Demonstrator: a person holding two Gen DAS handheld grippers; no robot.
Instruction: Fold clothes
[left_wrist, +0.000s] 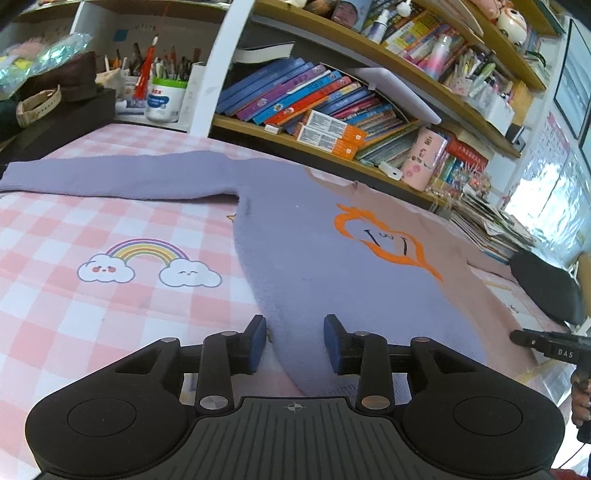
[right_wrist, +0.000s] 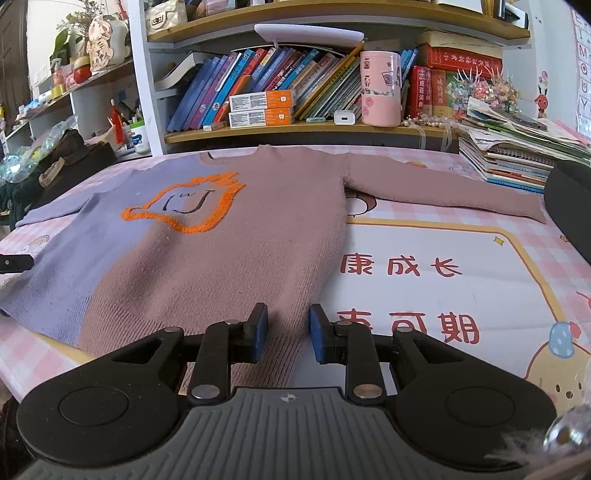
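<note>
A pink-and-white checked mat (left_wrist: 74, 229) covers the table, printed with a rainbow between 2 clouds (left_wrist: 147, 264) on one side and red characters (right_wrist: 402, 266) on the other. Behind it stands a wooden bookshelf (right_wrist: 295, 127) packed with books, with a pink cup (right_wrist: 380, 88) on its lowest board.

A 2-colour sweater (right_wrist: 207, 258), lavender on one half and dusty pink on the other, lies flat on the mat, front up, both sleeves spread sideways and the neck toward the shelf. An orange outlined motif (right_wrist: 184, 206) sits across the colour seam on the chest.

The left gripper (left_wrist: 295, 341) is at the lavender corner of the hem; its jaws stand partly apart, the hem edge lying between the blue pads without being pinched. The right gripper (right_wrist: 286, 338) is at the pink corner of the hem; its jaws stand narrowly apart over the ribbed edge, pads not pressing on the knit.
</note>
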